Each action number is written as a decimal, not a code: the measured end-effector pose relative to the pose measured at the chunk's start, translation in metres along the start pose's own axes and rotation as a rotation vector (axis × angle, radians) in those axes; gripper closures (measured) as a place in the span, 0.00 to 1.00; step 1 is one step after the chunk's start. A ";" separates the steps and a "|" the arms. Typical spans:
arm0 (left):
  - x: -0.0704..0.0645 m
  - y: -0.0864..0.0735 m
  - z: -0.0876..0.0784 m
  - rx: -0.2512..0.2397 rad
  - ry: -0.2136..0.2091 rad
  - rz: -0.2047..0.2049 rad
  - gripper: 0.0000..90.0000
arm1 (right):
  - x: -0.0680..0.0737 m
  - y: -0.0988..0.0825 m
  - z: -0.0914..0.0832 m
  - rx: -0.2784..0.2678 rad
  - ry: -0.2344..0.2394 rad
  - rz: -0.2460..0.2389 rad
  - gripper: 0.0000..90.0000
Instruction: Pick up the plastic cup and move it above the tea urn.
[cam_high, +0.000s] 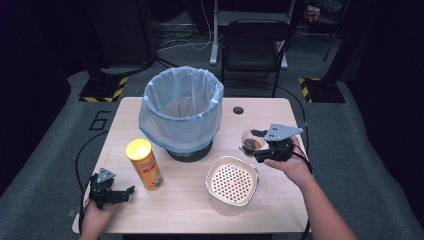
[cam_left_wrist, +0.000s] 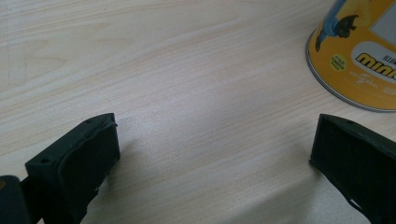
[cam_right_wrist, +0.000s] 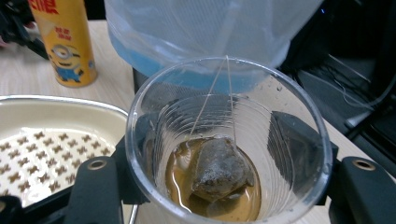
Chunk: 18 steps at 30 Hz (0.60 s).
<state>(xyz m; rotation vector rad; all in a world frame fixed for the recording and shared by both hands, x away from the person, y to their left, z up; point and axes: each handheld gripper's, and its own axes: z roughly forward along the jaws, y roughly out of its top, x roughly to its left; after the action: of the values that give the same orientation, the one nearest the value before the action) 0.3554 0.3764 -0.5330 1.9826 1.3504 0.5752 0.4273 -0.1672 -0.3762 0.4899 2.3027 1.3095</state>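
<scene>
High view: right gripper (cam_high: 261, 145) clamps cup (cam_high: 250, 141) near bench (cam_high: 175, 210) right edge, between bin (cam_high: 181, 107) and strainer (cam_high: 231, 184). Left gripper view: left gripper (cam_left_wrist: 210, 154) low, jaws wide, beside can (cam_left_wrist: 359, 56). Right gripper view: teabag (cam_right_wrist: 219, 168) inside cup.

Bystanders around the lined bin

The yellow can (cam_high: 144, 163) stands left of the bin (cam_high: 181, 107); the perforated strainer basin (cam_high: 232, 184) sits just before it, rightward.

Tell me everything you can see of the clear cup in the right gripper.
The clear plastic cup is ribbed, thin-walled and upright, clamped between the right gripper and its black jaws. Inside sit a wet tea bag, its string running up to the rim, and a little brown liquid. It is held beside the perforated tray, near the lined bin.
</scene>
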 end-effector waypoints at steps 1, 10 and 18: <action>0.000 0.000 0.000 -0.001 0.000 0.000 0.01 | 0.000 0.000 0.003 -0.015 0.010 -0.008 0.39; 0.000 0.000 0.000 -0.001 0.000 0.000 0.01 | 0.005 0.004 0.021 -0.028 0.038 -0.068 0.39; 0.000 0.000 0.000 -0.001 0.000 0.000 0.01 | 0.010 0.005 0.024 -0.040 0.044 -0.144 0.39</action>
<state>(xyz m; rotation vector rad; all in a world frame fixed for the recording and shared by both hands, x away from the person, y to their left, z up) 0.3554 0.3763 -0.5331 1.9814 1.3499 0.5757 0.4317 -0.1425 -0.3843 0.2787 2.2960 1.3046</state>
